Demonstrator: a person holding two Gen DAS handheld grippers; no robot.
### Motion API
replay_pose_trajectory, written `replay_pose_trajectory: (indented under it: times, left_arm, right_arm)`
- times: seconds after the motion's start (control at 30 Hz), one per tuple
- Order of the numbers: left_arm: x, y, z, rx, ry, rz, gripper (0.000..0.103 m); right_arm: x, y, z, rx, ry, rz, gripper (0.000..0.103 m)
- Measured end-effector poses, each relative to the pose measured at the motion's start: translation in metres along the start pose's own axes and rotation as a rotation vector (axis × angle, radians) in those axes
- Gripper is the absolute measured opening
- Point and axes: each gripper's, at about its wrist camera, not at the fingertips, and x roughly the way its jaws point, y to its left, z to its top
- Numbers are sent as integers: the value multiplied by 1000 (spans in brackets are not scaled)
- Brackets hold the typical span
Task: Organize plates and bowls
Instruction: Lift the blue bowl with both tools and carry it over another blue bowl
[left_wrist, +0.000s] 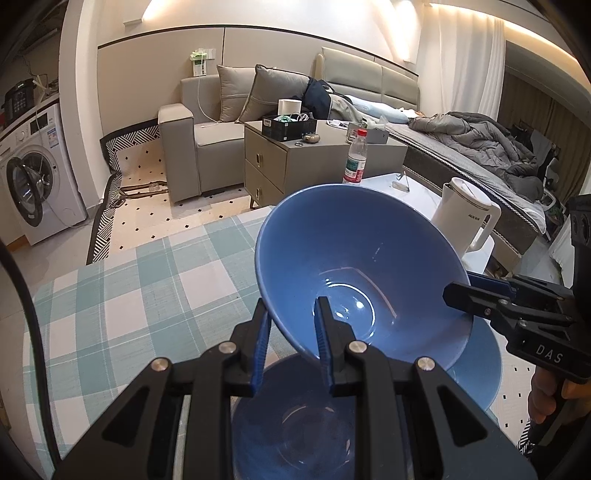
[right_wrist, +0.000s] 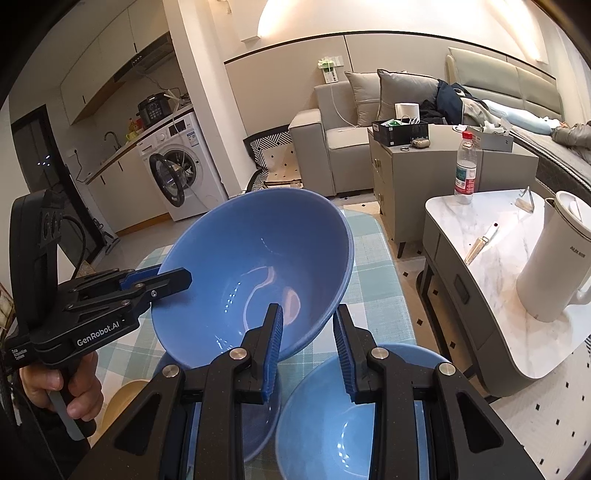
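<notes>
1. A blue bowl (left_wrist: 354, 266) is held tilted in the air above the checked cloth (left_wrist: 122, 295), its mouth turned toward both cameras.
2. The left gripper (left_wrist: 291, 332) is clamped on the bowl's near rim: one blue pad sits inside the bowl, the other outside against its wall.
3. The right gripper (right_wrist: 308, 343) is clamped on the bowl's rim at the opposite side, again one pad within and one without.
4. In the left view the right gripper reaches the bowl from the right; a hand (left_wrist: 546, 398) holds its handle.
5. In the right view the left gripper reaches the bowl from the left, held by a hand (right_wrist: 62, 387).
6. Under the bowl lies a dark blue dish (left_wrist: 291, 424), and just right of the bowl's low edge a lighter blue bowl (right_wrist: 343, 424) stands on the cloth.
7. Left of and below the bowl a yellowish rim (right_wrist: 122, 398) shows, perhaps another dish; too little is seen to tell.
8. Right of the bowl a white kettle (right_wrist: 554, 266) and a bottle (right_wrist: 466, 166) stand on a marble table (right_wrist: 498, 295).
</notes>
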Motion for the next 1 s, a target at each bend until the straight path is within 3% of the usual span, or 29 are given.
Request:
replay_pose_trajectory:
  times: [1.0]
  left_arm:
    - [-50,9,-31,-28,-42,27,22]
  right_arm:
    - [-29,35,-20,-47,-10,54,30]
